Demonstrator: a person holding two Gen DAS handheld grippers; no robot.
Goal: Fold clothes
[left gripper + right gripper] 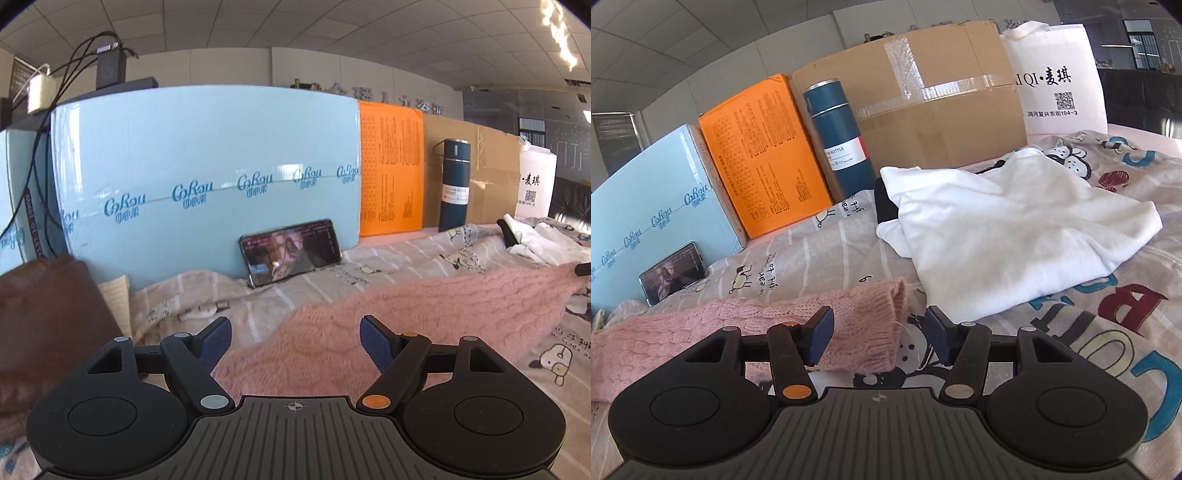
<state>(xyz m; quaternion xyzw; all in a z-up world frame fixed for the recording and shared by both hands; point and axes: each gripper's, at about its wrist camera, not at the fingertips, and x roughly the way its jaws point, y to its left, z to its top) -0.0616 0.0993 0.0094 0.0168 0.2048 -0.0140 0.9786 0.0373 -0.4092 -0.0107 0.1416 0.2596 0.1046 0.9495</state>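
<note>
A pink knitted sweater (388, 314) lies spread across the patterned bedsheet (424, 251). My left gripper (295, 341) is open, its blue pads either side of the sweater's near part, just above it. In the right wrist view a pink sleeve (798, 325) stretches left, its cuff end (886, 325) between my right gripper's (881, 338) open pads. A folded white garment (1008, 229) with a black part lies beyond, also visible in the left wrist view (535, 240).
Along the back stand a light blue box (207, 177), an orange box (391, 166), a dark teal vacuum bottle (454, 184), a cardboard box (942, 92) and a white bag (1056, 77). A phone (291, 251) leans on the blue box. A brown cushion (48, 332) lies left.
</note>
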